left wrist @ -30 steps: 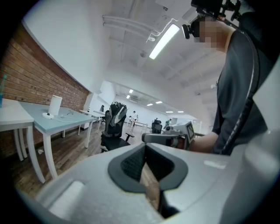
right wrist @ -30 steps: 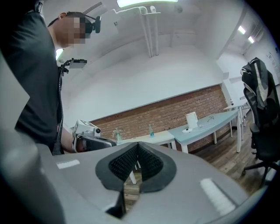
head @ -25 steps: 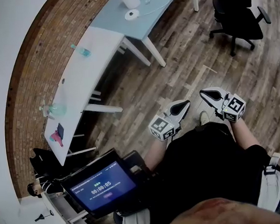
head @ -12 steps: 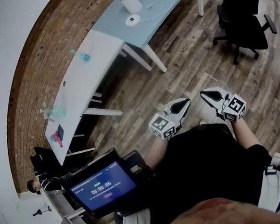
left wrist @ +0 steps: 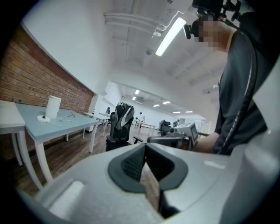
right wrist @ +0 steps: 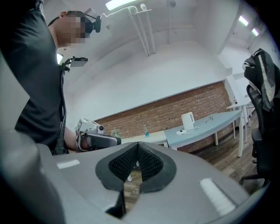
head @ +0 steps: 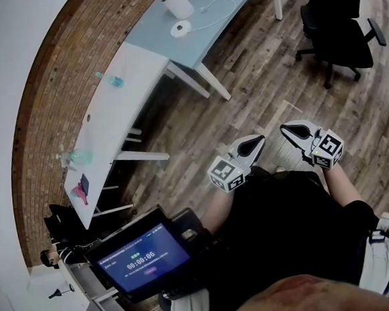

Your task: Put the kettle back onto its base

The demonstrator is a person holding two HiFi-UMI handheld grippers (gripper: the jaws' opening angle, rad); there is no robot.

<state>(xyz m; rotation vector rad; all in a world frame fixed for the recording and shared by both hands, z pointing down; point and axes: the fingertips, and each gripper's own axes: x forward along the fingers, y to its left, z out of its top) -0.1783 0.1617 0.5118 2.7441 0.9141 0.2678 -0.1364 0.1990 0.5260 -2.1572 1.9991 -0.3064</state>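
The kettle stands upright on the light-blue table, just beside its round white base and not on it. In the head view the base lies on the near side of the kettle, with its cable trailing off across the table top. Both are well apart from the person, who stands out on the wooden floor with the two tools held close to the body. The left gripper has its fingers together with nothing between them, and so does the right gripper; in each gripper's own view the ribbed pads meet at the tips and only floor shows below them. From the fingers the kettle lies far ahead and off to the left, past the corner where the white table meets the blue one. The left gripper is the nearer of the two, though not by much. The kettle's long axis is vertical; which way its handle faces is too small to tell from here. My judgement is that nothing can be grasped yet: the whole gap to the table has to be closed first, and the fingers must part before either hand can take the kettle and lift it across onto the base
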